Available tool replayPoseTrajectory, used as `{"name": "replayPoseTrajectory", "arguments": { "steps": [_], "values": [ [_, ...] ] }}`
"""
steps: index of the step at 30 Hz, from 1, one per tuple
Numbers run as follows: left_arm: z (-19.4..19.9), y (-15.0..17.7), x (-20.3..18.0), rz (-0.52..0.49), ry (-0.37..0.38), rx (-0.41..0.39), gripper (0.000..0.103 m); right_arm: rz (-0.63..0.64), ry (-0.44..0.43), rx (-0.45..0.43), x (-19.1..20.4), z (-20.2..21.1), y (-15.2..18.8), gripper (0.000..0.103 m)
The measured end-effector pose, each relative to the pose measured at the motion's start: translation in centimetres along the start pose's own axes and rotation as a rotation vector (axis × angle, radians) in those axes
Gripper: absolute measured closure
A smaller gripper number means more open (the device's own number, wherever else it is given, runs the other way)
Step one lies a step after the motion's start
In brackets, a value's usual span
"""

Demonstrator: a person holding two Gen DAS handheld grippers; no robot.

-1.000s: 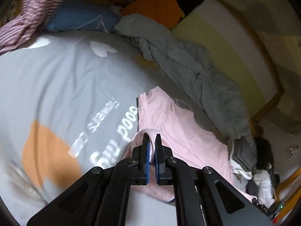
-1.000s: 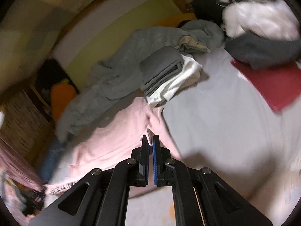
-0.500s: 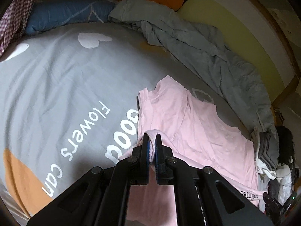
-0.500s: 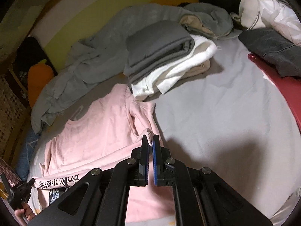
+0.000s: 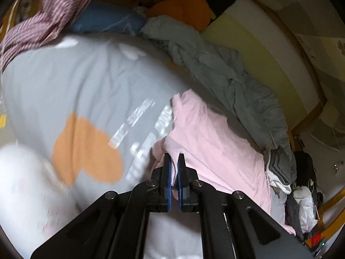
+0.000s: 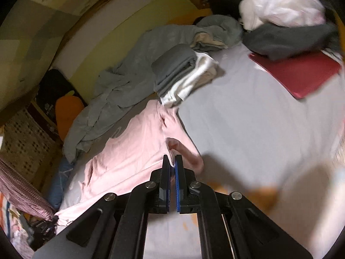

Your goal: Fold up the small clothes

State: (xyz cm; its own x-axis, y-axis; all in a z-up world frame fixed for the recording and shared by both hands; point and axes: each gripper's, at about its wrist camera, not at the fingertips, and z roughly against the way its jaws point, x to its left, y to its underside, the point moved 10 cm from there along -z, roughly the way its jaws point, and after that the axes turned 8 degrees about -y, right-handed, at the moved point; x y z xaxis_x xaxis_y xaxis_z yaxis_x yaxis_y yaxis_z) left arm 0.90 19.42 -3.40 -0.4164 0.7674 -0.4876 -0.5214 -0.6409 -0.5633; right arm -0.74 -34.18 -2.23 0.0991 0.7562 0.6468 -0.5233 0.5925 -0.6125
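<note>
Pink shirt (image 5: 215, 151) stretches lengthwise between my two grippers.
Left gripper (image 5: 174, 161) and right gripper (image 6: 172, 161) each pinch an end.

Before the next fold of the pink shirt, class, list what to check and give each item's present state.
1. Left gripper pinches pink shirt fabric: ok.
2. Right gripper pinches the shirt: ok.
3. Shirt lies smooth: not ok, bunched near both grippers.
4. Grey bedsheet beside the shirt is free for laying it: ok.
5. Folded stack is apart from the shirt: cannot tell, their edges meet in the right wrist view.
</note>
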Motion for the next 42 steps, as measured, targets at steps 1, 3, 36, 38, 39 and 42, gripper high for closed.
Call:
{"name": "replayPoseTrajectory", "arguments": {
  "steps": [1, 3, 36, 38, 39, 42],
  "values": [
    [0.2, 0.5, 0.4, 0.017, 0.007, 0.015, 0.099, -0.019, -0.001, 0.007, -0.3, 0.9, 0.6, 0.1],
    [0.3, 1.1, 0.8, 0.036, 0.017, 0.035, 0.099, -0.041, -0.006, 0.024, -0.7, 2.0, 1.2, 0.1],
    [-17.5, -4.1, -4.0, 0.021, -0.096, 0.274, 0.099, -0.117, 0.087, 0.264, -2.3, -19.9, -5.1, 0.1],
    [-17.5, -4.3, -4.4, 0.024, -0.087, 0.264, 0.099, -0.115, 0.082, 0.252, -2.0, -20.0, -5.5, 0.1],
    [-17.5, -4.4, -4.4, 0.021, -0.087, 0.259, 0.099, -0.111, 0.073, 0.241, -1.7, -19.9, -5.7, 0.1],
    [-17.9, -4.7, -4.5, 0.03, -0.084, 0.255, 0.099, -0.086, 0.064, 0.206, -1.2, -19.6, -6.4, 0.1]
  ]
}}
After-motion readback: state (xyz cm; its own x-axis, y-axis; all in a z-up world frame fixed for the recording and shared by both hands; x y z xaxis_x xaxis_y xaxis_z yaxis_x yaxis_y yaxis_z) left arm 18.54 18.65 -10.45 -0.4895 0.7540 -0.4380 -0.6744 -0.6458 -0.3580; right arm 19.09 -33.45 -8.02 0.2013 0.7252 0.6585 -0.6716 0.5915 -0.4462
